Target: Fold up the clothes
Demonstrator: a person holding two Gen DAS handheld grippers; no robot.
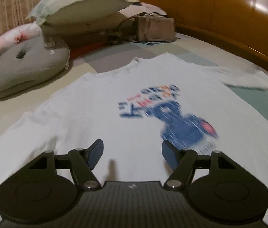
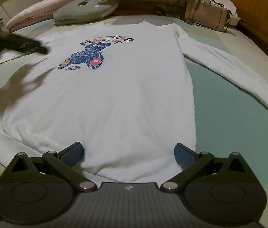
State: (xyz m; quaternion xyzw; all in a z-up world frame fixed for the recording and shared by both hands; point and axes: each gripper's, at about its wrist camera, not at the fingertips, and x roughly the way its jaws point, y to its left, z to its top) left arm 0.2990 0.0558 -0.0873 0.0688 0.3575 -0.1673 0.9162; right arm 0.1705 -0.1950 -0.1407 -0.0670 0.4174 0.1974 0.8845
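A white long-sleeved shirt [image 2: 118,95] with a blue printed figure [image 2: 90,55] lies flat and face up on the bed, collar at the far end. Its right sleeve [image 2: 234,70] stretches out to the side. My right gripper [image 2: 129,150] is open just above the hem, near the shirt's lower right corner, with no cloth pinched. My left gripper [image 1: 132,148] is open over the shirt's [image 1: 88,117] body, beside the blurred print [image 1: 164,114], and holds nothing. In the right wrist view it shows as a blurred dark shape [image 2: 39,47] over the left shoulder.
The bed sheet [image 2: 225,102] has teal and grey blocks. At the head of the bed are a grey cushion [image 1: 29,64], stacked pillows [image 1: 80,5] and a beige handbag [image 2: 206,15]. A wooden headboard [image 1: 219,9] curves round the right side.
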